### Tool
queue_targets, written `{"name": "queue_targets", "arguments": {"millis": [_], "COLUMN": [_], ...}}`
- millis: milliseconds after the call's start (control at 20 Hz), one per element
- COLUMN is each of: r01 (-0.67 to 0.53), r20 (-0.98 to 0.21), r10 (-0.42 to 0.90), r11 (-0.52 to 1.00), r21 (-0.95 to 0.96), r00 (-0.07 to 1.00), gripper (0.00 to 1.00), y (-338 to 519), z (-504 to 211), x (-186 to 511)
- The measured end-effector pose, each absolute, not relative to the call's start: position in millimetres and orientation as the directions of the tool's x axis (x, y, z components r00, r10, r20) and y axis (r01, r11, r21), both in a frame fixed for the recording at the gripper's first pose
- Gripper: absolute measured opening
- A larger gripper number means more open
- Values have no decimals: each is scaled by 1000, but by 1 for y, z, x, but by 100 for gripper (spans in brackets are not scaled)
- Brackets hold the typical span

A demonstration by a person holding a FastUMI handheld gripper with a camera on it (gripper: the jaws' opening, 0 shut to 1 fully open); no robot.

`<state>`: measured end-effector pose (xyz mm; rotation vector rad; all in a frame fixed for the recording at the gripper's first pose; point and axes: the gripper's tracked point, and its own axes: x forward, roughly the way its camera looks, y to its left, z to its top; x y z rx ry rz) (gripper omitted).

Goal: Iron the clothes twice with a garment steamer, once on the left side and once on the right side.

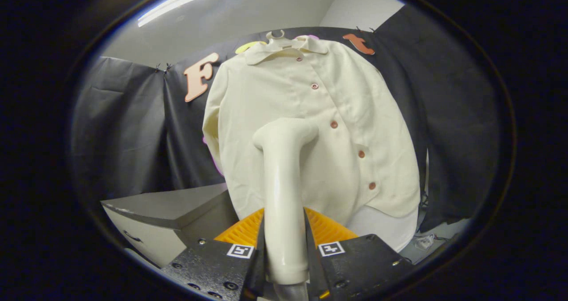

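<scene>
Claw (284, 243) clamping steamer (284, 176) (before shirt (319, 128))

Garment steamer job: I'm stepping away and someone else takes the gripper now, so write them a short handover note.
Gripper: shut on the garment steamer, handle clamped between both fingers, head up and pointing at the shirt.
Shirt: buttoned, on a hanger against the booth wall, beyond the fingers. Steamer head sits in front of the half left of the buttons; contact cannot be told.
Done: steamer picked up.
Left: which passes are finished cannot be told; do both sides if unsure.
</scene>
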<state>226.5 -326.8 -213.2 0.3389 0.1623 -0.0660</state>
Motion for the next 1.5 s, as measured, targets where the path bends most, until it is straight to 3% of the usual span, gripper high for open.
{"name": "queue_targets", "arguments": {"millis": [750, 1500], "r01": [147, 185], "r20": [-333, -381], "r10": [1, -11], "r11": [897, 887], "r21": [417, 424], "r00": [943, 925], "gripper": [39, 38], "y": [-335, -351], "z": [-326, -342], "x": [167, 110]}}
